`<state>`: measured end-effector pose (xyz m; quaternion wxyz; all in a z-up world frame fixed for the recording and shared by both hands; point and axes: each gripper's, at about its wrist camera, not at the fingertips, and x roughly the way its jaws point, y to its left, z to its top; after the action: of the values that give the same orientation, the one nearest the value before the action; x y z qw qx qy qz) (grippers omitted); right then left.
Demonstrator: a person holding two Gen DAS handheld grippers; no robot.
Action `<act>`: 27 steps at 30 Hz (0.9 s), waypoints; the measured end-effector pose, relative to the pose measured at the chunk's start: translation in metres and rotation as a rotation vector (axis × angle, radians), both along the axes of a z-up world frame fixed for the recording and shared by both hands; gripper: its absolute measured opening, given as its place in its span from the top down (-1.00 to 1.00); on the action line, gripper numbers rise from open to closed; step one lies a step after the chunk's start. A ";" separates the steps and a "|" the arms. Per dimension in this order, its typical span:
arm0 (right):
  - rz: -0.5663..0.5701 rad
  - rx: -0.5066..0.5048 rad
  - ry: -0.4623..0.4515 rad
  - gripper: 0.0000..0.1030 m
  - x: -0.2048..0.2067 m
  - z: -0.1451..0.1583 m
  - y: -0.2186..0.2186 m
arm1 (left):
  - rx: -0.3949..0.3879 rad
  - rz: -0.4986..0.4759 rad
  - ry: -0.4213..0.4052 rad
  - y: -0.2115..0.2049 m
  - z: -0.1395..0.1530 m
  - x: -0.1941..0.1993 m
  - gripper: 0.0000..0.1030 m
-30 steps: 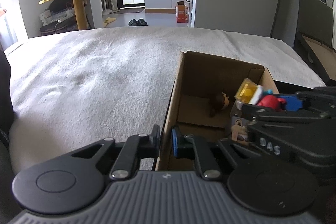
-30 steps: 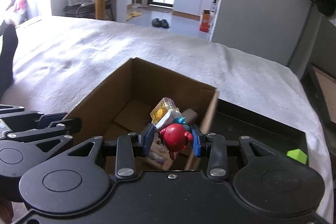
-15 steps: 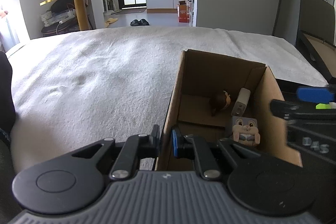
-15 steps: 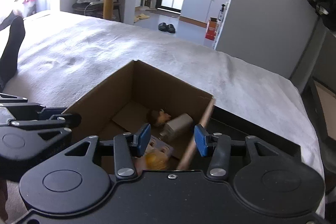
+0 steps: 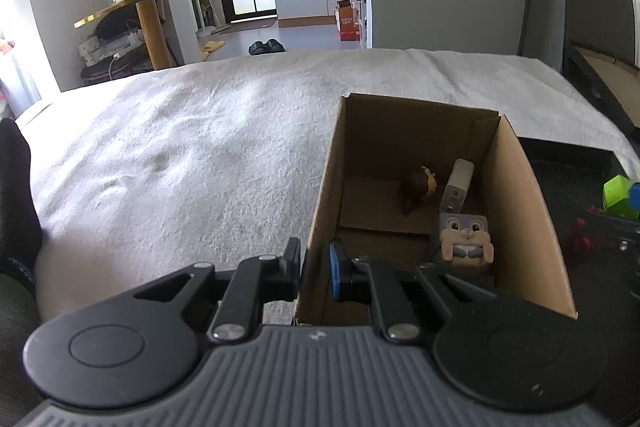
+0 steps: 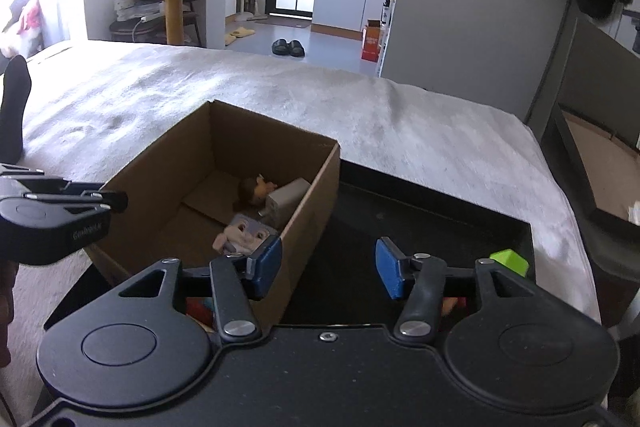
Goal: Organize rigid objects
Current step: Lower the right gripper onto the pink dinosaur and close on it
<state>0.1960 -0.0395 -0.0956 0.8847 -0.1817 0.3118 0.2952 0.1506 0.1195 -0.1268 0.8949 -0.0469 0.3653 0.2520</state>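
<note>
- Left wrist view: close behind the cardboard box (image 5: 516, 195), at its near left wall, facing across the bed (image 5: 200, 155).
- Right wrist view: beside the box's right wall; both share its inside.

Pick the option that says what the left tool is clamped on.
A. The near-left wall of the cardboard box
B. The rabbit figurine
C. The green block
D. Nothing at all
A: in the left wrist view the left tool has one finger outside and one inside the cardboard box, pinching its wall, while the rabbit figurine sits loose inside.
</note>
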 end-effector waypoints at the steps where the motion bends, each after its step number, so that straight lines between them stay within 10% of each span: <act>1: -0.003 0.003 0.000 -0.07 -0.001 0.000 -0.003 | 0.007 -0.003 0.007 -0.001 0.000 0.001 0.71; 17: -0.086 0.019 0.055 -0.13 0.010 -0.010 -0.051 | 0.089 -0.037 0.056 -0.024 0.011 0.010 -0.36; 27: -0.158 0.036 0.083 -0.25 0.024 -0.022 -0.077 | 0.116 -0.013 0.088 -0.025 0.004 0.015 -0.47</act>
<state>0.2203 -0.1164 -0.1180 0.8947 -0.1282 0.3560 0.2374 0.1654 0.0943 -0.1229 0.8808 0.0185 0.3893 0.2689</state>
